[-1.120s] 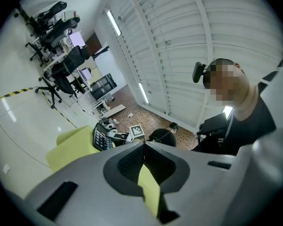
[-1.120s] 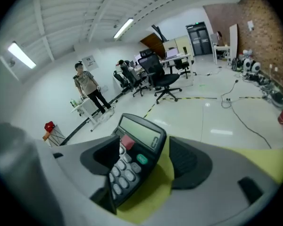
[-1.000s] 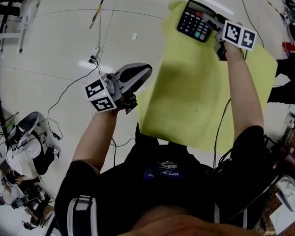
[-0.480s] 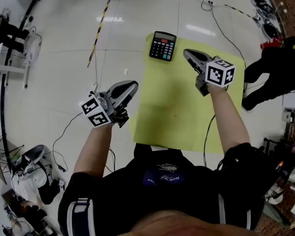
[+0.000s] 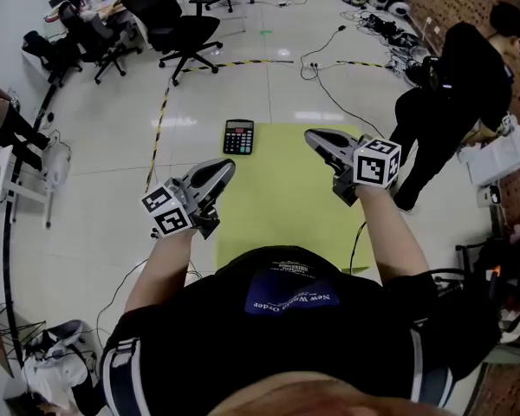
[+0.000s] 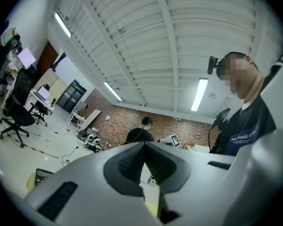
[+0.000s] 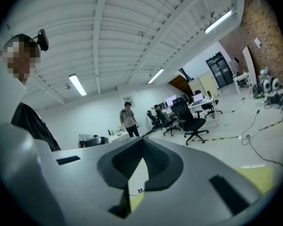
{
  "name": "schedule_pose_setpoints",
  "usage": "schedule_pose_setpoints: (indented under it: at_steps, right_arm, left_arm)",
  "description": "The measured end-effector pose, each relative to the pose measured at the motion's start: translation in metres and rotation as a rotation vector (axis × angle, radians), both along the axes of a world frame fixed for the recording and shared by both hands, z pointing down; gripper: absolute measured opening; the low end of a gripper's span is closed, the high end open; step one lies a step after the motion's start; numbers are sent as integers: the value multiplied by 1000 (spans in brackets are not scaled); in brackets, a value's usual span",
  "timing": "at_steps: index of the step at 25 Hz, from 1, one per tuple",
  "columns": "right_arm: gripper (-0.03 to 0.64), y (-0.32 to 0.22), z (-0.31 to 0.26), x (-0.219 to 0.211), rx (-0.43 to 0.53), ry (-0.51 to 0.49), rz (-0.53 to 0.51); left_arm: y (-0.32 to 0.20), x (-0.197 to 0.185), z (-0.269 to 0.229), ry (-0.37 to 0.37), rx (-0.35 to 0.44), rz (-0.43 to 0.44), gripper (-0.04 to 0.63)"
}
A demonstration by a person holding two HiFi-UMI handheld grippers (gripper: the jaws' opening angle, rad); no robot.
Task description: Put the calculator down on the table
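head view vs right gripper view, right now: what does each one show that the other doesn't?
Head view only: the calculator lying at the far left corner of the yellow mat, apart from both grippers, and the left gripper.
Right gripper view only: the right gripper seen close up, jaws closed together with nothing between them, and the ceiling lights.
Both: the right gripper, the yellow mat and the black office chairs.

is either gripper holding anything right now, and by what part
Nothing is held. The left gripper and the right gripper are both shut and empty; the calculator lies apart from both.
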State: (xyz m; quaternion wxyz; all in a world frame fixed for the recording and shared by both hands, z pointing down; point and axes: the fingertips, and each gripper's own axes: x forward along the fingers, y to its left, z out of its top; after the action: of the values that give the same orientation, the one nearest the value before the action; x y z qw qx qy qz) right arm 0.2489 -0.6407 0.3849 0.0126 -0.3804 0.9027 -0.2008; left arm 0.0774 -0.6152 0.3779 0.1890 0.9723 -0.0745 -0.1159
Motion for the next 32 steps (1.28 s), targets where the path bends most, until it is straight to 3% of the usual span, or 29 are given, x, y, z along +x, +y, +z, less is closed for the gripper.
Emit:
schedule_pose_setpoints:
  at_steps: [6,14,20,26,32]
  right_arm:
    - [-14,84,-70,32,137,68,46]
    - [-14,163,-32,48,147,57,99]
    - [-14,158,-15,47,104,30,89]
    - [-14,147,-31,41,153,41,64]
    - [-15,144,-30,41,160,69,67]
  left_arm:
    - [46,31,-41,-7,103,67,6]
    - [105,45,-27,-66,151,96,6]
    - [112,56,-8,-83,77,127,6]
    - [111,52,-14,-77,112,116,6]
    - [109,44,-13,-78,97,89,6]
